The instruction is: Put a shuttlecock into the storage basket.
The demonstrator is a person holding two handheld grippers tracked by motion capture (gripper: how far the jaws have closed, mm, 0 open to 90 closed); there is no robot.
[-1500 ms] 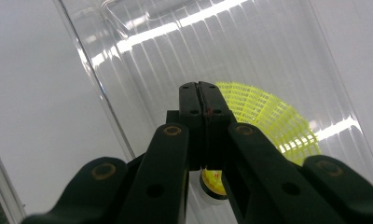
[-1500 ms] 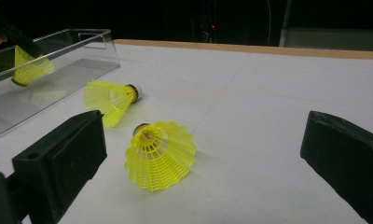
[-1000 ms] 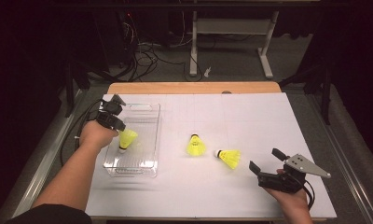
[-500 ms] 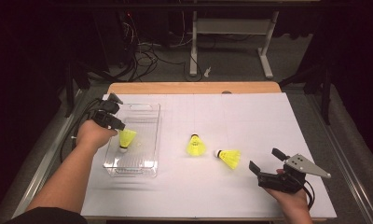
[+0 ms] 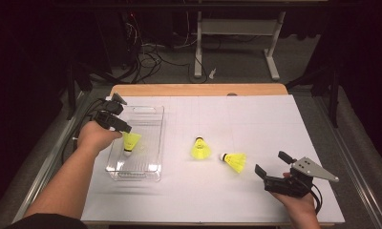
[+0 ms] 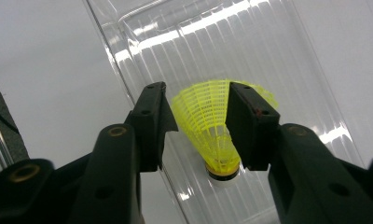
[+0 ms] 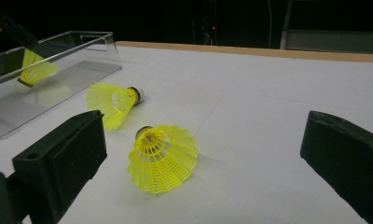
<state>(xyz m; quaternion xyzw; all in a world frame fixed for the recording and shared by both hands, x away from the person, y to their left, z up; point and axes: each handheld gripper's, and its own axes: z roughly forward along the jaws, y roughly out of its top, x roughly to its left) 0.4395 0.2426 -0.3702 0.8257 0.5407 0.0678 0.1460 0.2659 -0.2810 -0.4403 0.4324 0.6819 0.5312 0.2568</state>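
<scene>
Lying loose nearby — two shuttlecocks (image 5: pixel 200 148) (image 5: pixel 234 161) — unobstructed.

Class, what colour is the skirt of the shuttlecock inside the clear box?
Bright yellow mesh skirt; the left gripper view shows it best.

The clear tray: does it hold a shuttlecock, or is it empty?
It holds one: a yellow shuttlecock sits cork-down inside the clear tray, between the left claw jaws.

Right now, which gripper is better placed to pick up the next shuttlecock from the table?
The right gripper. Its jaws stand wide open just beside the nearer shuttlecock, while the left gripper, jaws just opening, is over the clear bin around the binned shuttlecock.
</scene>
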